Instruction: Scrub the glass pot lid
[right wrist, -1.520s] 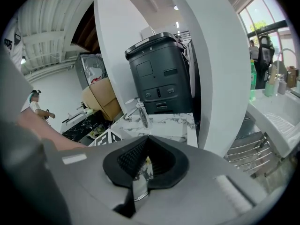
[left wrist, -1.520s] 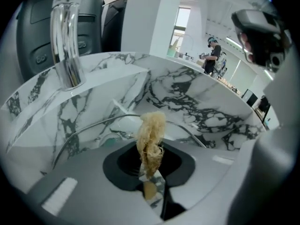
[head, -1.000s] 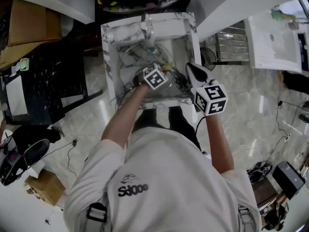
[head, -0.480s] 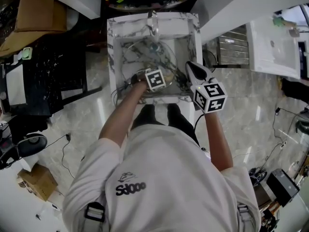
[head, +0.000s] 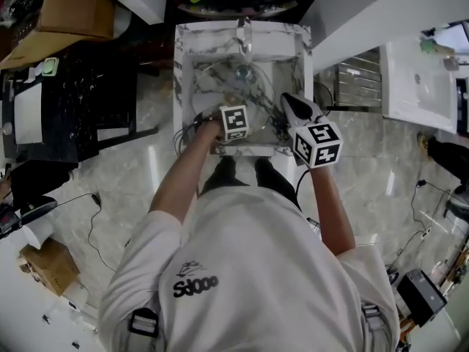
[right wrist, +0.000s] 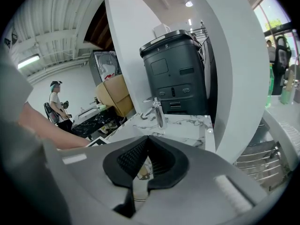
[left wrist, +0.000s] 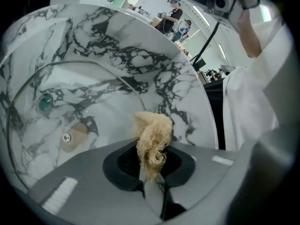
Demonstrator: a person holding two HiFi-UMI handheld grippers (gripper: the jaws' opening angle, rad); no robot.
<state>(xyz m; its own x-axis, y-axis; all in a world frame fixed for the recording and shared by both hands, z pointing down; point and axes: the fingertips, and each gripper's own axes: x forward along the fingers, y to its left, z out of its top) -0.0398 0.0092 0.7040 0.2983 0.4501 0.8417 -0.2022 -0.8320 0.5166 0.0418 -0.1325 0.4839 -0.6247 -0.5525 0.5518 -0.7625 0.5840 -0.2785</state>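
1. The floor (head: 132, 189) is pale, shiny stone with grey swirls.
2. A white sink (head: 181, 64) with dark lines stands at the top. A silver tap (head: 244, 35) is at its back.
3. A brown cardboard box (head: 69, 6) sits at the top left. A smaller box (head: 44, 266) lies low on the left.
4. A grey metal rack (head: 363, 75) stands right of the sink.
5. A thick white wall (right wrist: 225, 55) stands beside a big dark grey machine (right wrist: 178, 74).
6. A long light (right wrist: 28, 60) glows under the ribbed white ceiling (right wrist: 61, 13).
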